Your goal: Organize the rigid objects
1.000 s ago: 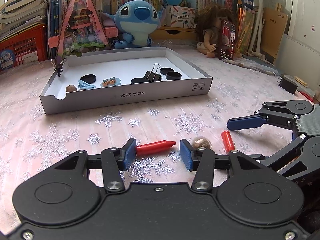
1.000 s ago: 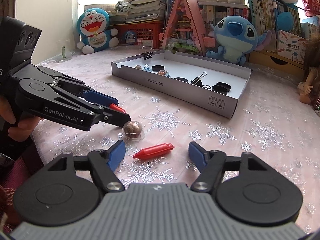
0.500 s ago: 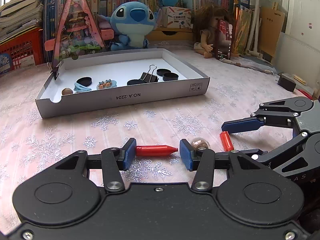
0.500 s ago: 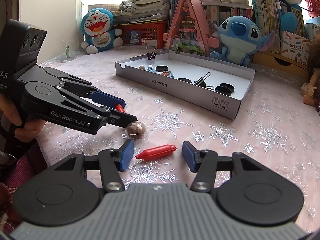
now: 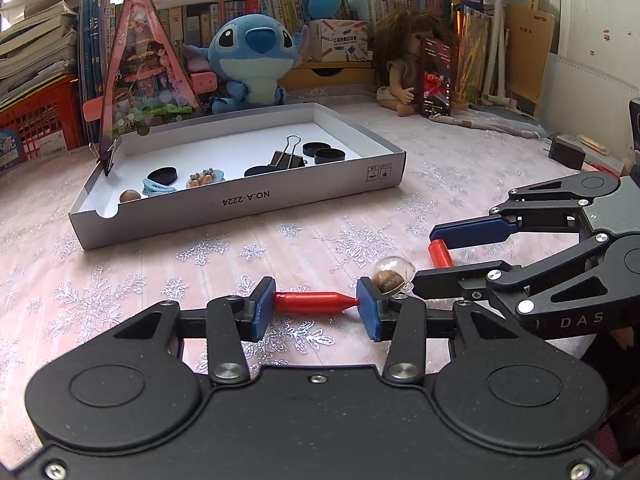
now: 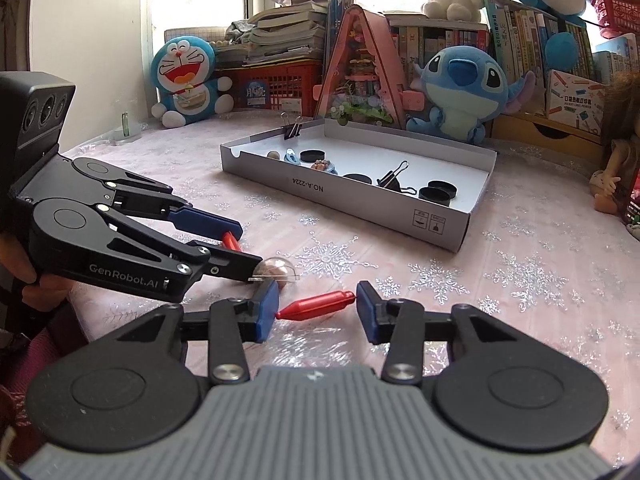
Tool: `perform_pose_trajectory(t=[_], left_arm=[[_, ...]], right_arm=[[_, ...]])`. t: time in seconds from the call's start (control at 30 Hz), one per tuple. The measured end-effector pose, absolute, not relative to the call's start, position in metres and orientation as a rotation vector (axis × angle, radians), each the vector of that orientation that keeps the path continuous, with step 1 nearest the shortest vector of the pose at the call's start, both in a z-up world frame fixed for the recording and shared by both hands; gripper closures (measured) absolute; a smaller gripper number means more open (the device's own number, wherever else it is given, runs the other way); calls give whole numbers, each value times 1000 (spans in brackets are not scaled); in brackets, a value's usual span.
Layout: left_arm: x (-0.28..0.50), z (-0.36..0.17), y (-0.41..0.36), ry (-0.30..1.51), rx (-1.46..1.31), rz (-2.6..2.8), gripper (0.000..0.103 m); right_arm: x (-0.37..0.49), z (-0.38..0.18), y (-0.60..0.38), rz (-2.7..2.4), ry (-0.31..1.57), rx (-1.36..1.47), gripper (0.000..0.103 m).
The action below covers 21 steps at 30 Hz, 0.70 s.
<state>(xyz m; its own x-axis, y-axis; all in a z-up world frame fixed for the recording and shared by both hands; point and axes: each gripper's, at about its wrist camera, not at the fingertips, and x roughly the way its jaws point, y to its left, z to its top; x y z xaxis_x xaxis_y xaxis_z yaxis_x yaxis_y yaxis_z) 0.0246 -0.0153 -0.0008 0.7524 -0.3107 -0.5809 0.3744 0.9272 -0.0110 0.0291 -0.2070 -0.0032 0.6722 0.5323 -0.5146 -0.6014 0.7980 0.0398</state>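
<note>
A: Where is the red crayon (image 5: 316,302)?

B: There are 2. This one lies on the snowflake tablecloth (image 5: 120,280), between the blue pads of the left gripper (image 5: 316,308). Both pads touch its ends, so the gripper is clamped on it lengthwise.

A: And the second crayon (image 6: 316,305)?

B: It sits between the fingers of the right gripper (image 6: 316,307), tilted, its base end against the left pad. A small gap shows at the tip, so those jaws are parted, not gripping.

A: Anything beside them?

B: A clear dome with a brown nut inside (image 5: 390,276) rests just beside the left gripper's right pad, between the 2 crayons.

A: And the tray?

B: The grey cardboard tray (image 5: 240,204) stands farther back on the cloth. It holds black caps (image 5: 323,153), a binder clip (image 5: 286,156), a blue hair clip (image 5: 158,187) and a nut (image 5: 130,196) near its left front corner. A blue plush (image 5: 250,60) sits behind it.
</note>
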Motion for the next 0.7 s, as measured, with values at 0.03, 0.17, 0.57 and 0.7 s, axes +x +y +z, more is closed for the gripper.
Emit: perform_pose_trajectory(t=[0.03,0.17,0.57,0.7], left_arm=[[25,0,-15,610,108,-372,61],[26,6,-13,596,110,-357,61],[42,19,3,592,68,-287,61],[47,23,7,587,53,-269,61]], right_arm=[[30,-3,-207,633,533,-135,55],[32,-1,-210,602,527,-128,55],[40,8,-217,507,503,-113,55],[43,11,-219,480,497,-106,55]])
